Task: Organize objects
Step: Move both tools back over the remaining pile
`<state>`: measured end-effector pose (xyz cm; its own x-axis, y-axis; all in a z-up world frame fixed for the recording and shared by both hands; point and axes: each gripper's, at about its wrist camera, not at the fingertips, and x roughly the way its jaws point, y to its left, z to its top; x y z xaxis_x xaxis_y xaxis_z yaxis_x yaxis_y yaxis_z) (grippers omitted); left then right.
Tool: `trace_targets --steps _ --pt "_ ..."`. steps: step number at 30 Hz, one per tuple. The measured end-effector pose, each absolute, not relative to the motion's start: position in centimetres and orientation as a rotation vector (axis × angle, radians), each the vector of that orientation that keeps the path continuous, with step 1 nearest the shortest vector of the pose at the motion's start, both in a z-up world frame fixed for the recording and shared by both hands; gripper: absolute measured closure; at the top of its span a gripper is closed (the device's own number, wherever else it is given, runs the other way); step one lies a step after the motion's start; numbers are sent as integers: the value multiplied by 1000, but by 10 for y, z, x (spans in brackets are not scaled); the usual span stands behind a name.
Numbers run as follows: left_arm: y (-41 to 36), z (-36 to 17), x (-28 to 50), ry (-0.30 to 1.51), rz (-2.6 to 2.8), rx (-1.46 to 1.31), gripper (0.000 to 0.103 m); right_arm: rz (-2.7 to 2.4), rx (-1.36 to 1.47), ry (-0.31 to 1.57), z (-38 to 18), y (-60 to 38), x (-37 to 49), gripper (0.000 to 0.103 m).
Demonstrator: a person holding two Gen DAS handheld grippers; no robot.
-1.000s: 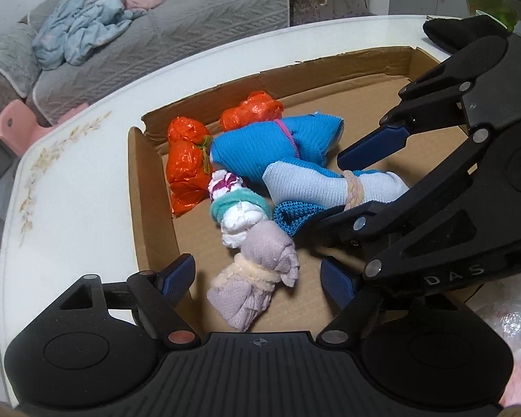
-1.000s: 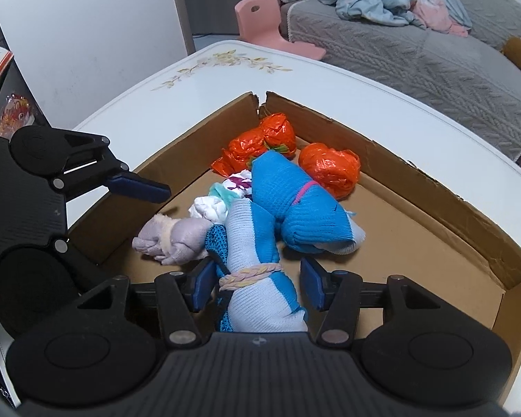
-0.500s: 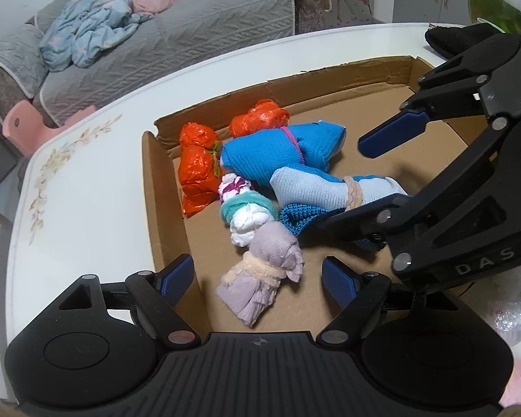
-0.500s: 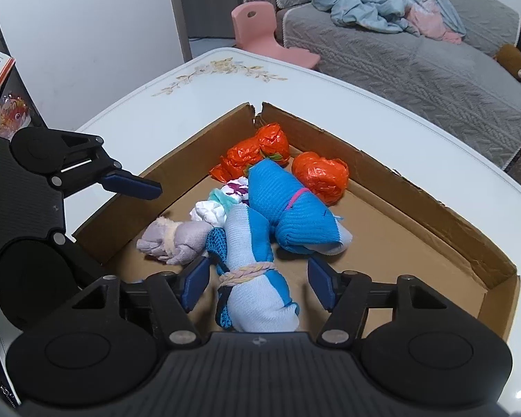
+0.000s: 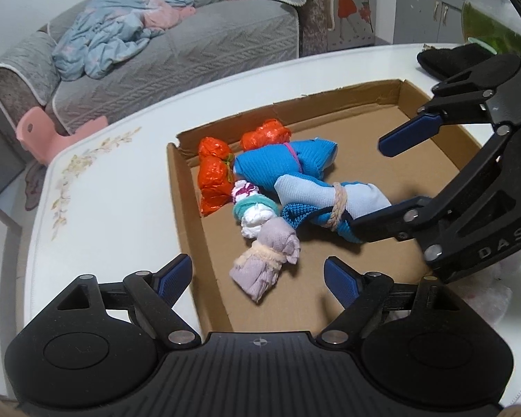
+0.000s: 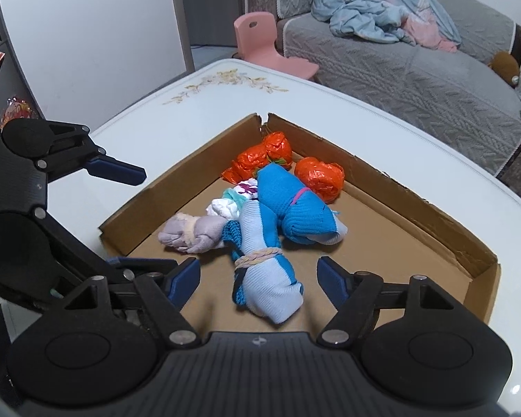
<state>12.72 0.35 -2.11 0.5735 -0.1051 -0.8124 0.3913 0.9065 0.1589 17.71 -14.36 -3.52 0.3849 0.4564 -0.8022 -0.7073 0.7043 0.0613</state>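
Note:
A shallow cardboard tray (image 5: 184, 187) (image 6: 399, 187) on the white table holds several tied bundles: orange plastic ones (image 5: 213, 177) (image 6: 317, 177), a bright blue sock roll (image 5: 281, 165) (image 6: 295, 205), a pale blue sock bundle tied with cord (image 5: 330, 196) (image 6: 264, 274), a white and teal one (image 5: 255, 213) (image 6: 225, 206) and a lilac one (image 5: 267, 257) (image 6: 191, 232). My left gripper (image 5: 258, 276) is open and empty, just short of the lilac bundle. My right gripper (image 6: 258, 276) is open and empty, just behind the pale blue bundle.
A grey sofa with crumpled clothes (image 5: 121, 38) (image 6: 382, 14) stands beyond the table. A pink child's chair (image 5: 52, 132) (image 6: 264, 45) is beside it. A black item (image 5: 451, 59) lies on the table past the tray. A white plastic bag (image 5: 489, 295) lies near the tray's near right.
Both grippers have drawn back and up from the tray. The right gripper's jaws opened wider and let go of the pale blue bundle, which now lies in the tray.

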Motion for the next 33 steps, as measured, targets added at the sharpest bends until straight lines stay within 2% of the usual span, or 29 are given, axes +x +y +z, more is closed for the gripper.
trace_targets --steps 13,21,28,33 --pt "41 6 40 809 -268 298 12 767 -269 820 -8 -172 113 21" --pt "55 -32 -50 701 -219 210 11 818 -152 701 -12 -213 26 19" --pt "39 -73 -101 611 -225 275 11 964 -200 619 -65 -203 -29 27" --pt "38 -89 -104 632 -232 270 9 1018 -247 616 -90 -187 -33 33"
